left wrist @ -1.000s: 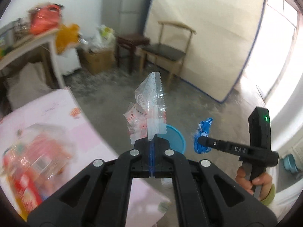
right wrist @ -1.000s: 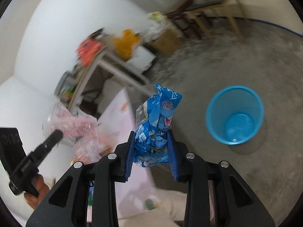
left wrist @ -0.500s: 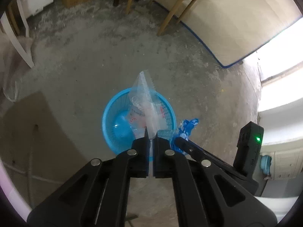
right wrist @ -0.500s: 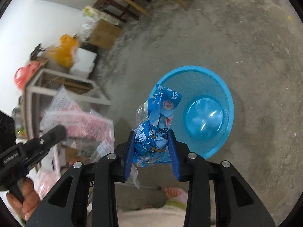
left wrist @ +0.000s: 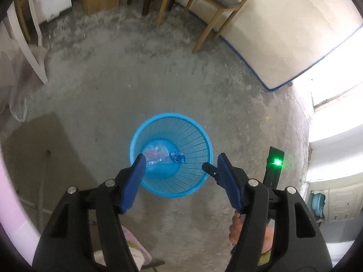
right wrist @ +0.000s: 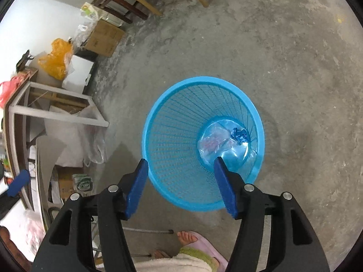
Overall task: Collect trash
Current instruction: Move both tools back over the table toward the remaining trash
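Observation:
A blue mesh waste basket (left wrist: 205,141) (right wrist: 172,122) stands on the concrete floor. At its bottom lie a clear and pink plastic wrapper (left wrist: 156,154) (right wrist: 213,142) and a crumpled blue wrapper (left wrist: 178,158) (right wrist: 239,134). My left gripper (left wrist: 180,161) is open and empty above the basket. My right gripper (right wrist: 180,164) is open and empty above the basket's near rim; one of its tips shows in the left wrist view (left wrist: 209,167).
A wooden chair (left wrist: 215,4) and a leaning mattress (left wrist: 295,34) stand at the back. A cardboard box (right wrist: 104,38), a yellow bag (right wrist: 56,59) and a white table frame (right wrist: 54,111) are to the left. The person's slippered foot (right wrist: 192,240) is near the basket.
Both grippers opened over the basket. The clear pink wrapper and the blue wrapper dropped from them to the basket's bottom.

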`<state>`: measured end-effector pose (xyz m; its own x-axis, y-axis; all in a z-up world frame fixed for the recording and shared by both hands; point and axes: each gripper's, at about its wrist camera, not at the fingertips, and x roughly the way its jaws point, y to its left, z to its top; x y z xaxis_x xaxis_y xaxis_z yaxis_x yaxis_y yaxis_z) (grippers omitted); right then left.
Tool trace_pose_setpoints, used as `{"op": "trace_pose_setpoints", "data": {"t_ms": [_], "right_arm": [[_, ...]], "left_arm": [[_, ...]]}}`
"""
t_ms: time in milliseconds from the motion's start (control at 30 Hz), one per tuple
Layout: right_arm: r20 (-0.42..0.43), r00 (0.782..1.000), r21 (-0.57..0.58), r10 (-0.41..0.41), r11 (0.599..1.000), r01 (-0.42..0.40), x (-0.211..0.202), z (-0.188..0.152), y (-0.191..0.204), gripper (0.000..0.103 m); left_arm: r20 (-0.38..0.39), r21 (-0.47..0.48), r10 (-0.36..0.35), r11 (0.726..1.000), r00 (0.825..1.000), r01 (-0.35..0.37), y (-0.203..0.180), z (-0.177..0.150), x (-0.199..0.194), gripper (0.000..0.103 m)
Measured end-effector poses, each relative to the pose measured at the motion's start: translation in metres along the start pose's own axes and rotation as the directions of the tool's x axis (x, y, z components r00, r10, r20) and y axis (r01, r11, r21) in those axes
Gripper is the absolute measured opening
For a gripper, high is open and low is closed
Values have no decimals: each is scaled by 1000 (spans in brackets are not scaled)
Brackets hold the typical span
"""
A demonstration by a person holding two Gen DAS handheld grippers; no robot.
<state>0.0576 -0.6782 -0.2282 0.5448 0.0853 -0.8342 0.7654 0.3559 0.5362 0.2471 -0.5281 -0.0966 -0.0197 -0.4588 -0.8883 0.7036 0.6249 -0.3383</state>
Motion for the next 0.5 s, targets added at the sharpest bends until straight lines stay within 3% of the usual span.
{"op": "trace_pose_setpoints", "data": {"t_ms": [67,167,333,433,500], "right_arm": [[29,1000,-41,3,999,-2,-23,-9,10,59],[87,996,-126,-29,991,40,-60,-25,28,67],[195,975,-318,-102,934,162,-128,-63,78,78],[242,965,-398,-97,898,190,-163,-86,108,87],[278,958,-453,-69,870,194,-187,-107,131,96]], "left_arm": [[35,37,26,999,999,-28,-7,-11,-30,62],[85,103,67,992,994,-76,-17,-37,-78,65],[202,178,81,977,976,-118,-21,-96,-162,72],[290,149,114,975,950,-162,-10,-146,-211,76],[354,100,142,977,924,-188,2,-182,-244,79]]}}
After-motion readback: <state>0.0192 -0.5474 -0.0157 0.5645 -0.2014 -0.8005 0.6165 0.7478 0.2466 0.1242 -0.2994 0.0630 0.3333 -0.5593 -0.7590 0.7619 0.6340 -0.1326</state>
